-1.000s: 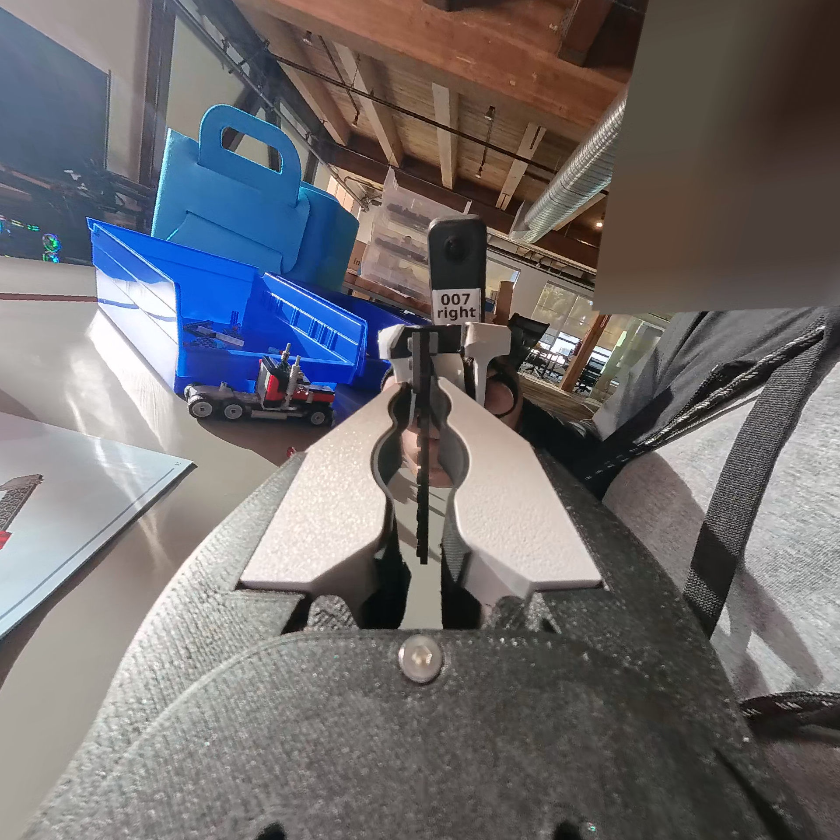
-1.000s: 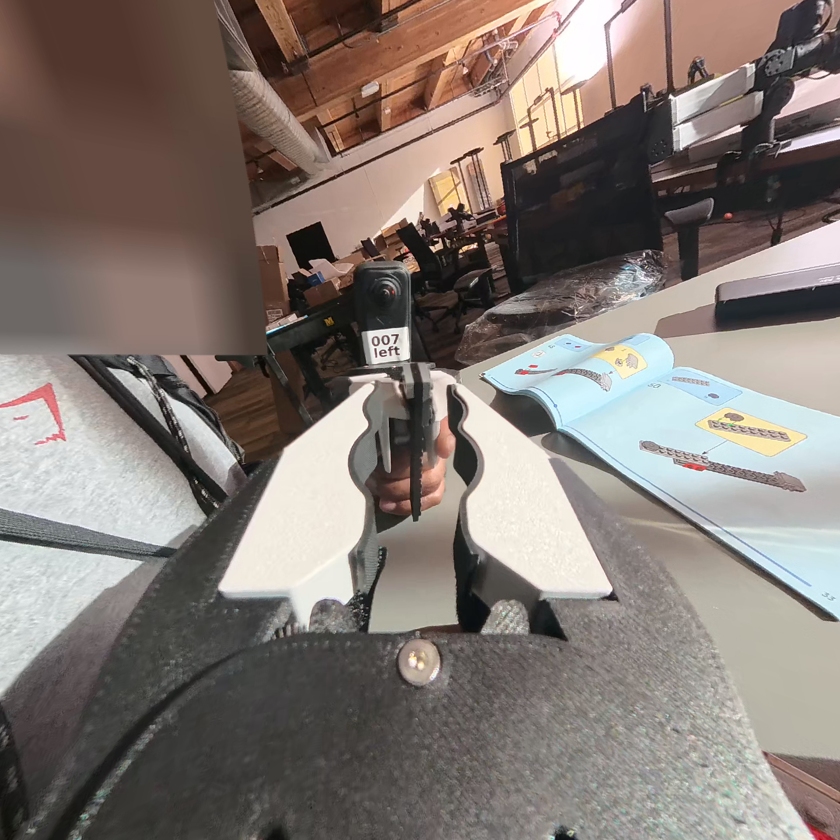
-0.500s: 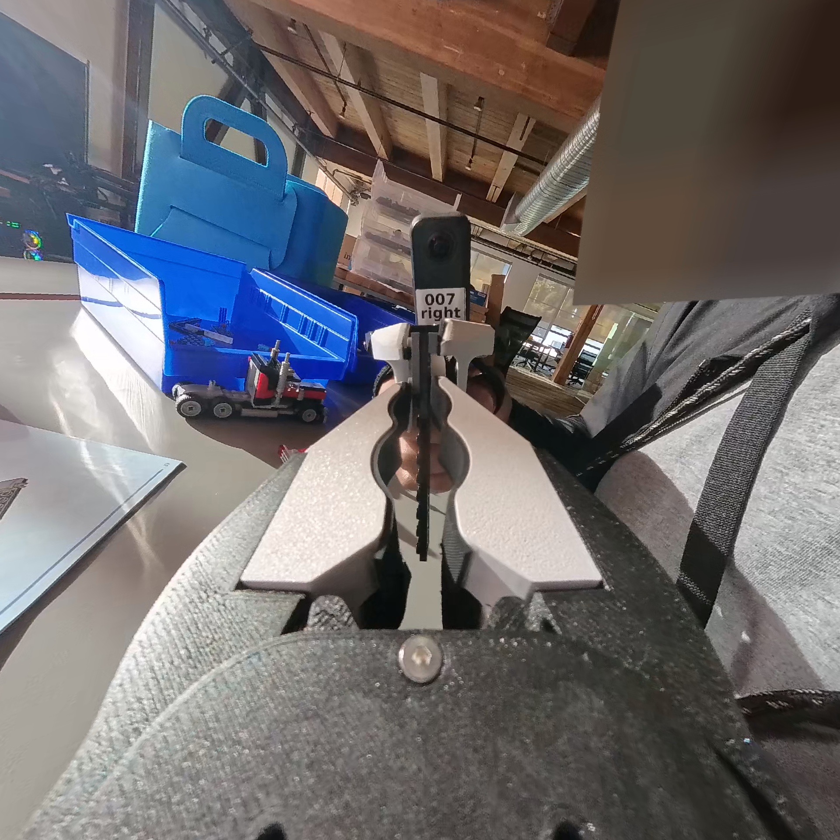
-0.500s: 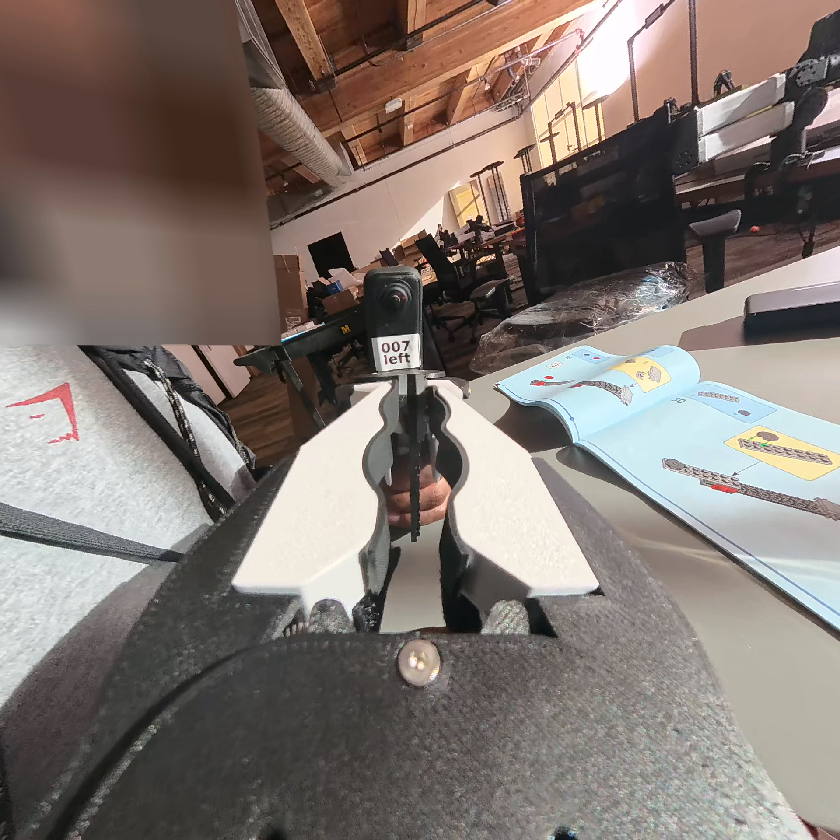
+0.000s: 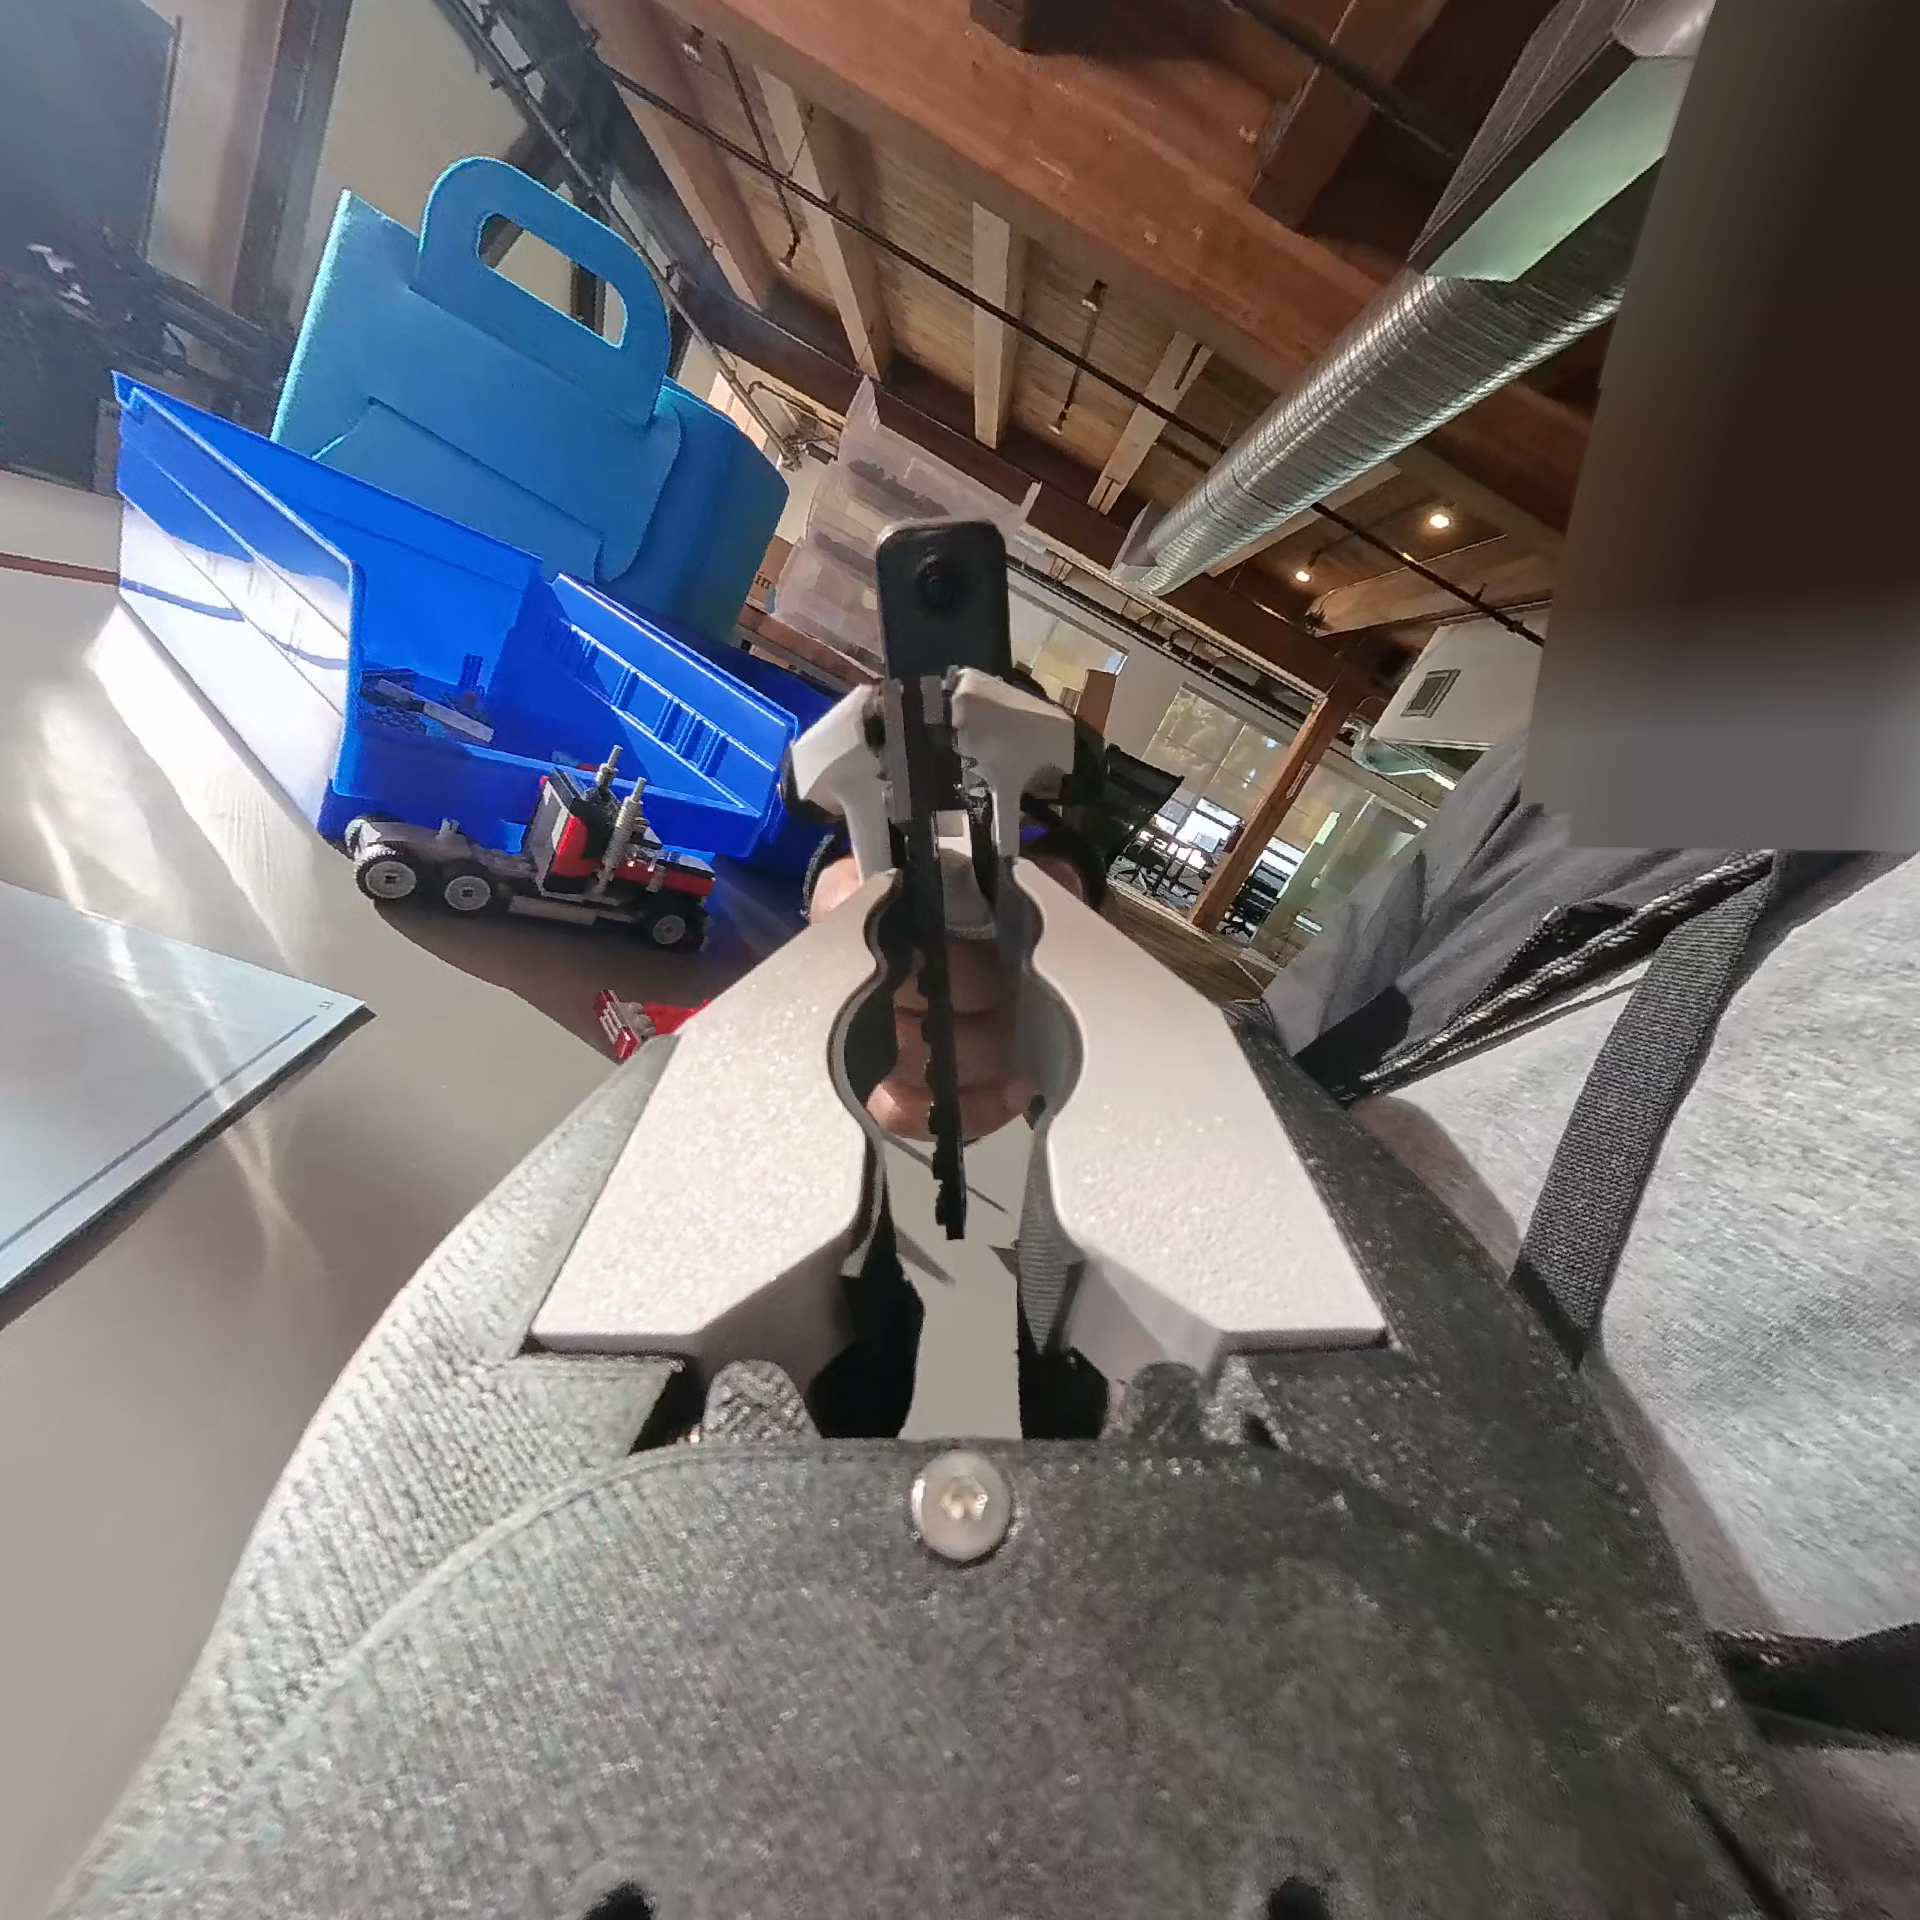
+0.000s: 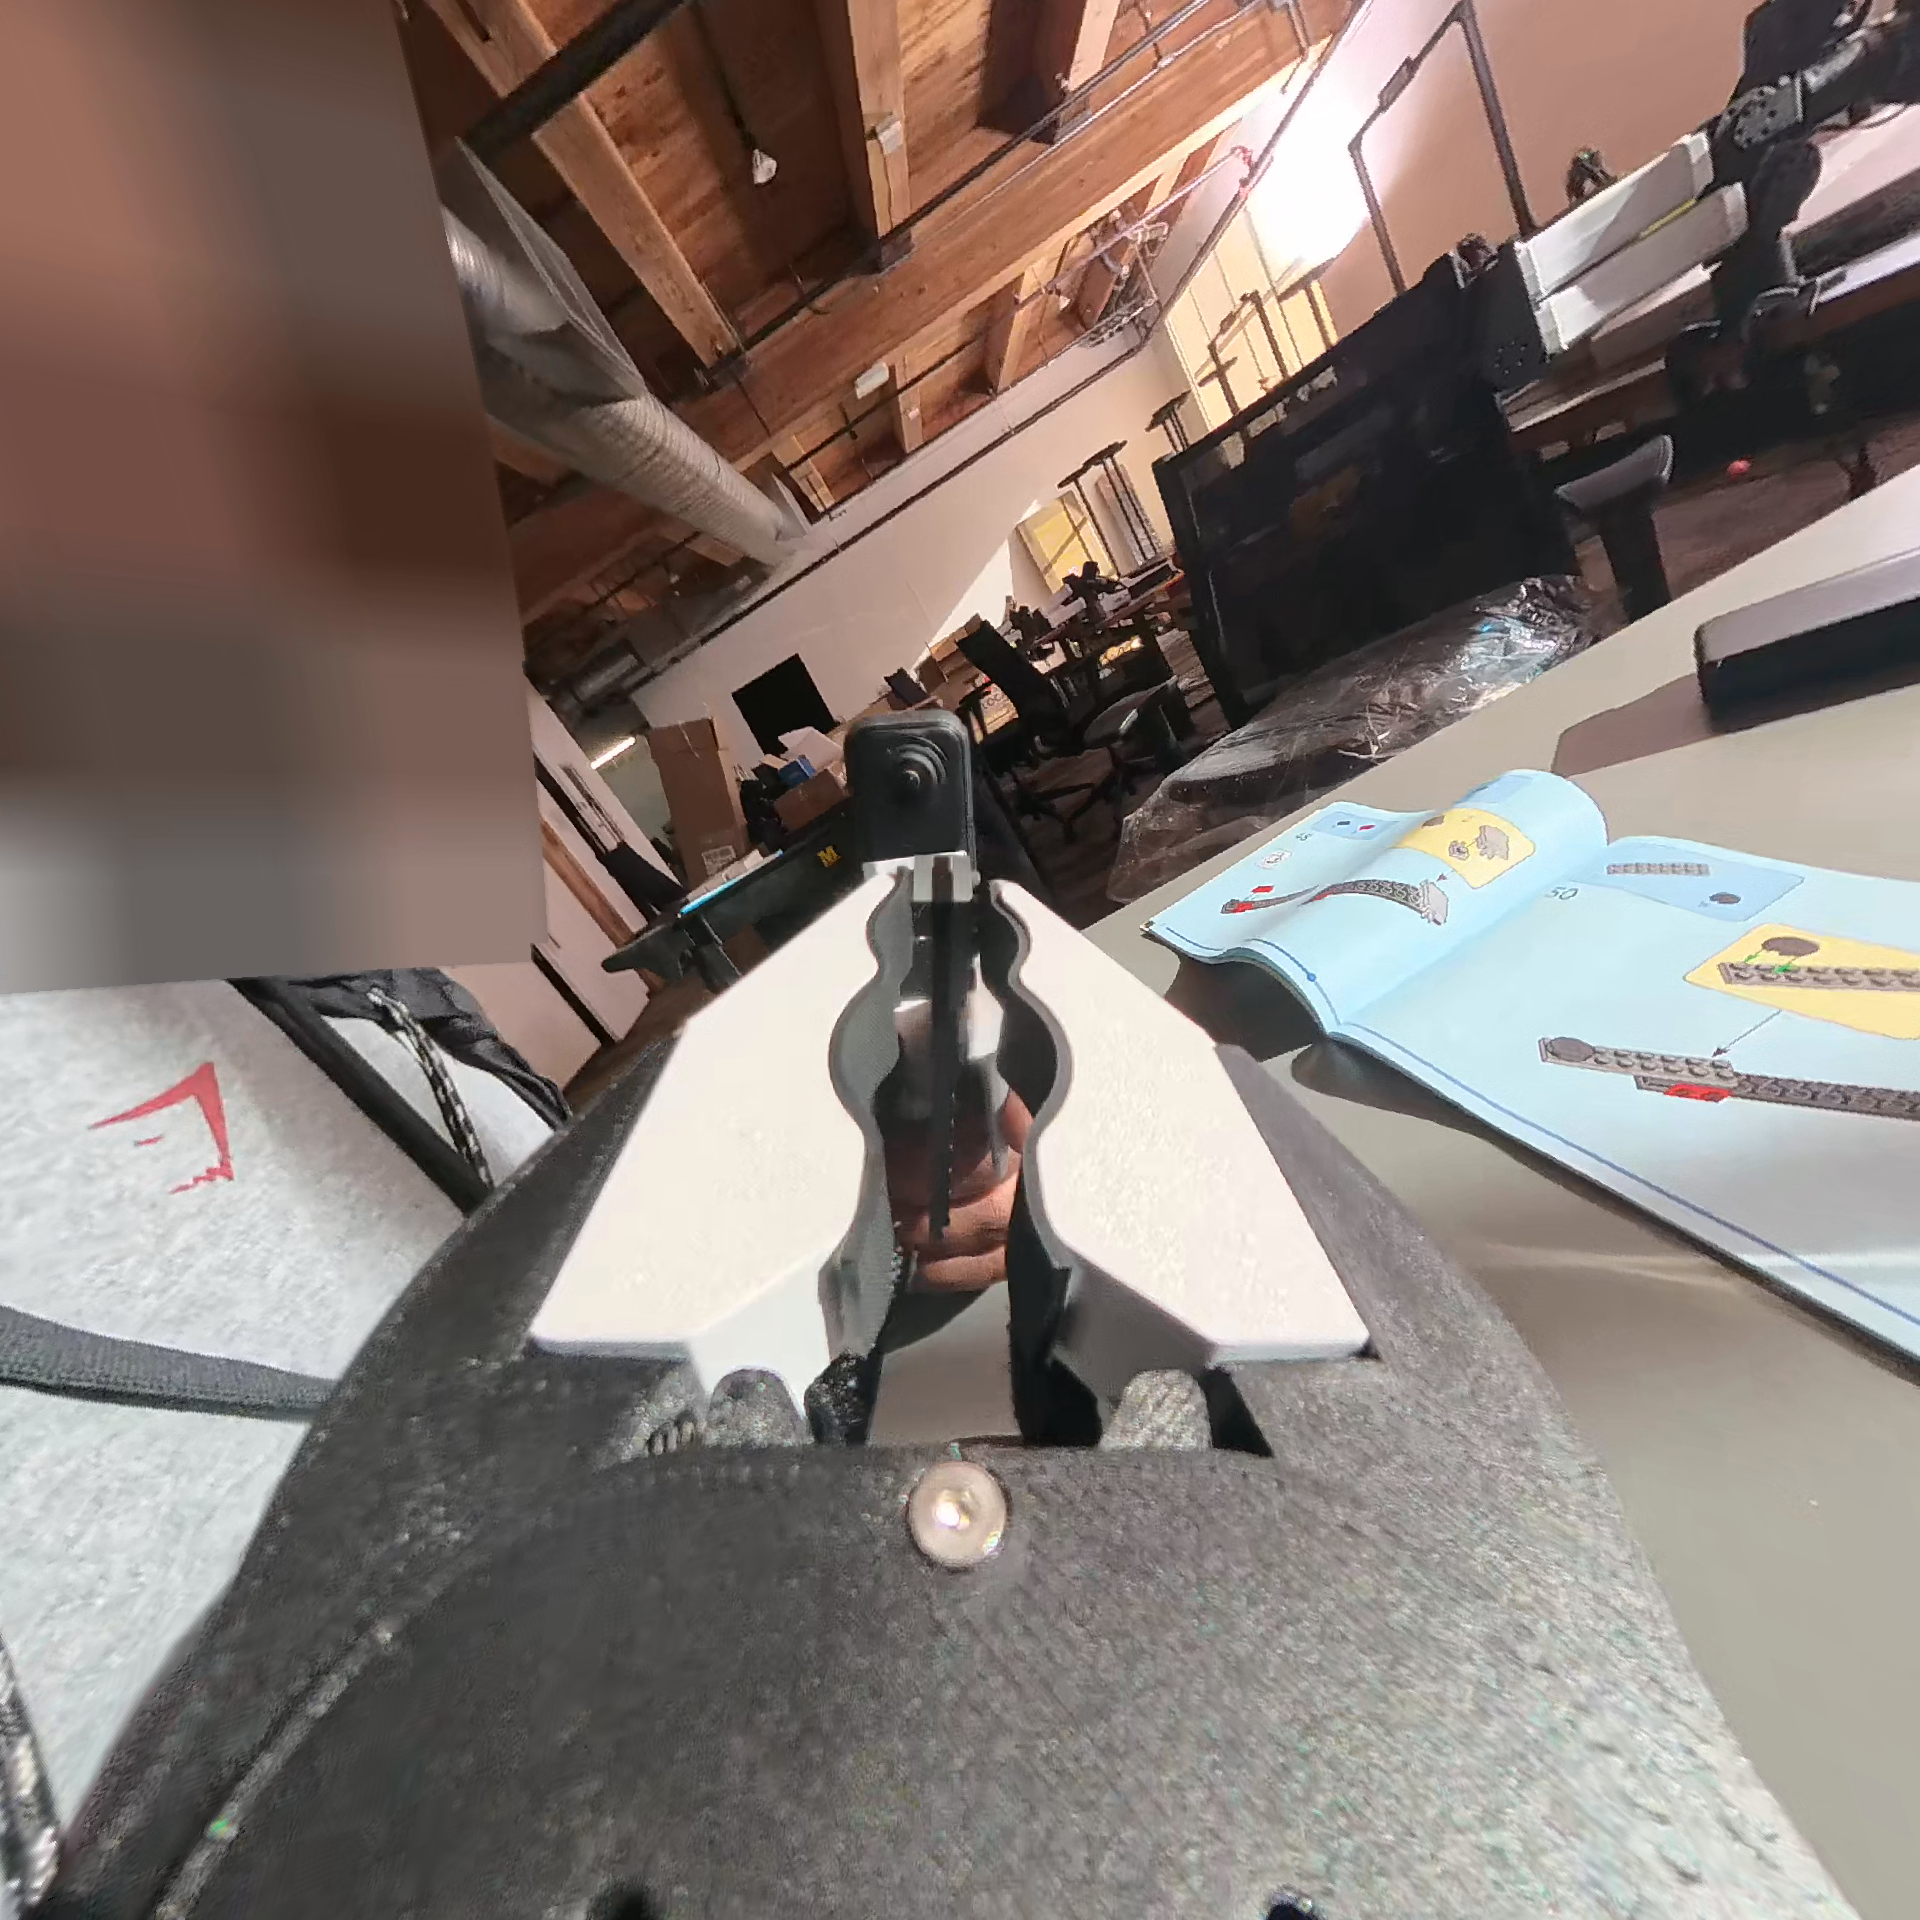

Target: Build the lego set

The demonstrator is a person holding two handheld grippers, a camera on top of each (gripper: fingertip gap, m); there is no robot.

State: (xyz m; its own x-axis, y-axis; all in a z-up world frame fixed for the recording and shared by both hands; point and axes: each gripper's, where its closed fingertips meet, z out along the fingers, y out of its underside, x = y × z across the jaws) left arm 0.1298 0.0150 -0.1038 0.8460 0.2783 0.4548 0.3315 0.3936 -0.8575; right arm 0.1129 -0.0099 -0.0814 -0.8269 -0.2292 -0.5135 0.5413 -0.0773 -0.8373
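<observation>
Here, both grippers face each other, sharing one long black studded lego strip. The left gripper and right gripper are clenched on it, its long axis running between them. Leftward, a red-black lego truck stands on the grey table beneath timber ceiling beams.

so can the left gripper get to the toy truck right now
Probably not yet: the left gripper is shut on the dark lego strip, which the right gripper also grips. The toy truck stands unblocked on the table by the blue bin.
</observation>
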